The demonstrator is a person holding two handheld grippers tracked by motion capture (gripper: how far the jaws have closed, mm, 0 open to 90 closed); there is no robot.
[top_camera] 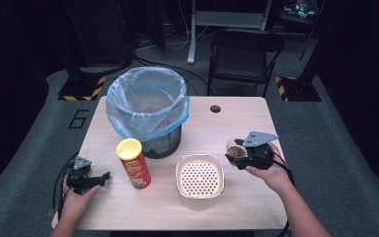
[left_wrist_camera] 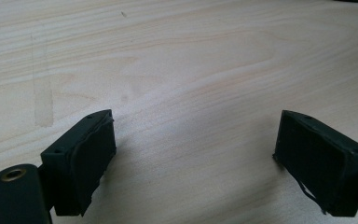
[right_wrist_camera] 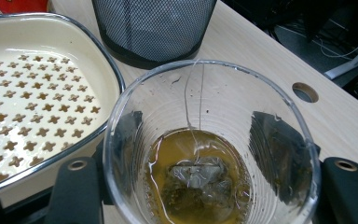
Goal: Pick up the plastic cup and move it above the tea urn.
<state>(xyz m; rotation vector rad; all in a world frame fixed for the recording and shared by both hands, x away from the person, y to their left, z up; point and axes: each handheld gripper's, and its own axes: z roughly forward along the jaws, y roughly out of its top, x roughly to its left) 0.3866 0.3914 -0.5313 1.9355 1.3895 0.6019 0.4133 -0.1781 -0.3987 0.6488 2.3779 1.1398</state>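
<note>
**Table inventory: glass of tea held in the right gripper**

1. Clear glass (right_wrist_camera: 209,144): lower centre of the right gripper view, seen from above. It holds a shallow pool of amber tea with a soaked tea bag (right_wrist_camera: 198,182) at the bottom; the bag's string runs up the inner wall to the rim. In the high view the glass (top_camera: 234,149) sits at centre right, over the table's right part.
2. Right gripper (top_camera: 244,154): jaws pressed on the glass from both sides, the black pads visible through its wall. A grey three-cornered plate sits on top.
3. Left gripper (top_camera: 101,177): lower left of the high view, on the table (top_camera: 237,121). Jaws spread wide, bare wood between them in the left gripper view (left_wrist_camera: 193,161).
4. Perforated cream dish (top_camera: 200,180): lower centre of the high view, dark rim, rows of small cut-outs; just left of the glass.
5. Chip can (top_camera: 134,163): upright, red body, yellow lid, left of the dish. Label writing too blurred to read.
6. Mesh wastebasket (top_camera: 148,111): black, lined with a pale blue bag, upper centre-left.
7. Floor marking "6" (top_camera: 79,118): left of the table.
8. Round cable hole (top_camera: 215,108): table's far edge.
</note>
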